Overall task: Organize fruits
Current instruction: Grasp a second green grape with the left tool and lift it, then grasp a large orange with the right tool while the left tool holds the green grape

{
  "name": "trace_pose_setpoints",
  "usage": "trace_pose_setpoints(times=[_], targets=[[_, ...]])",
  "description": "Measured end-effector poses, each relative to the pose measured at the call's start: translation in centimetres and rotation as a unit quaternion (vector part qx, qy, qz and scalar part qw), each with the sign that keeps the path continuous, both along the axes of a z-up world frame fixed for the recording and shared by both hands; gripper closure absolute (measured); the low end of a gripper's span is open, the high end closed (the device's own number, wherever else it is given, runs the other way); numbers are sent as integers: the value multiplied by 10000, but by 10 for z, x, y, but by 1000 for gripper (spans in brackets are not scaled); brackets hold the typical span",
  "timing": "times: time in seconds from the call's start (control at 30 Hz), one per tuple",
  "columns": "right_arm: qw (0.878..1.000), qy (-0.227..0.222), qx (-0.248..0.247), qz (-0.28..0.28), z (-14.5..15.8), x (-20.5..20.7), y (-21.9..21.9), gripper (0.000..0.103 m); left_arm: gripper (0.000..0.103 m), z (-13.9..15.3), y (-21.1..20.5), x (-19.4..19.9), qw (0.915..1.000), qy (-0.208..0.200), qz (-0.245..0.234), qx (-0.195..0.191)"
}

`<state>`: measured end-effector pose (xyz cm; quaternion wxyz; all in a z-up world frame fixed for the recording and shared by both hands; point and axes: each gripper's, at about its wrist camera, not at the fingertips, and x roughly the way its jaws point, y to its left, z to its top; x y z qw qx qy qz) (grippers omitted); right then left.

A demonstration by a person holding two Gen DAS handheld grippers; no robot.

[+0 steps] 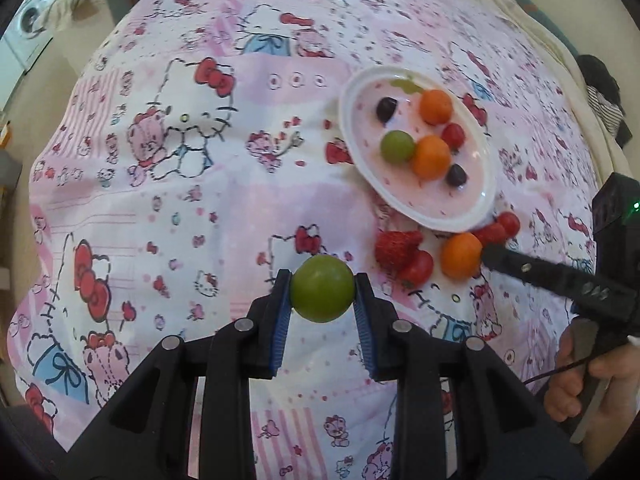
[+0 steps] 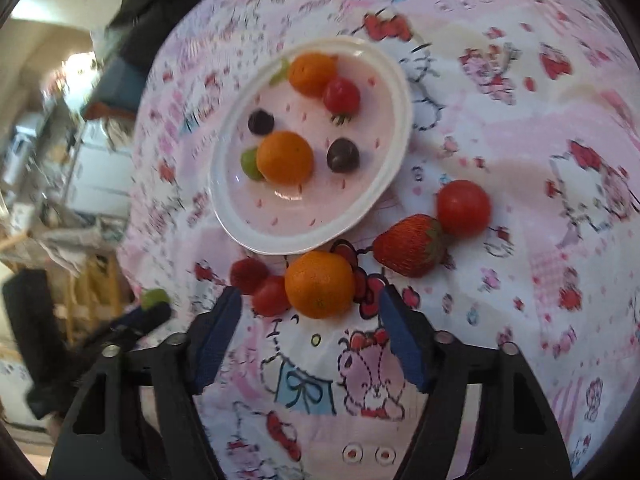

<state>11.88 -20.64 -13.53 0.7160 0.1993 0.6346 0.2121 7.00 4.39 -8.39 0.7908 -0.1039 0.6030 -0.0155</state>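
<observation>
In the left wrist view, the left gripper clamps a round green grape-like fruit between its blue-padded fingers, low in the centre of the frame, above the pink cartoon-print cloth. At upper right, a white oval plate holds two oranges, a green fruit, a red tomato and two dark berries. Just below its rim lie a red strawberry and a loose small orange.

In the right wrist view, the right gripper has its fingers spread wide, with the loose small orange between the tips. The plate sits at upper centre.
</observation>
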Motion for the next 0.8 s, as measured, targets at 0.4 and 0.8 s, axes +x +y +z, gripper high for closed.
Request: trace_pose_setpoints(times=[0.4, 0.8], targets=[[9966, -118, -634, 506, -17, 3, 23, 57, 76, -15, -6, 9, 9998, 42, 149, 152], [9986, -205, -339, 345, 4, -8, 9, 57, 77, -15, -9, 10, 9979, -229, 135, 583]])
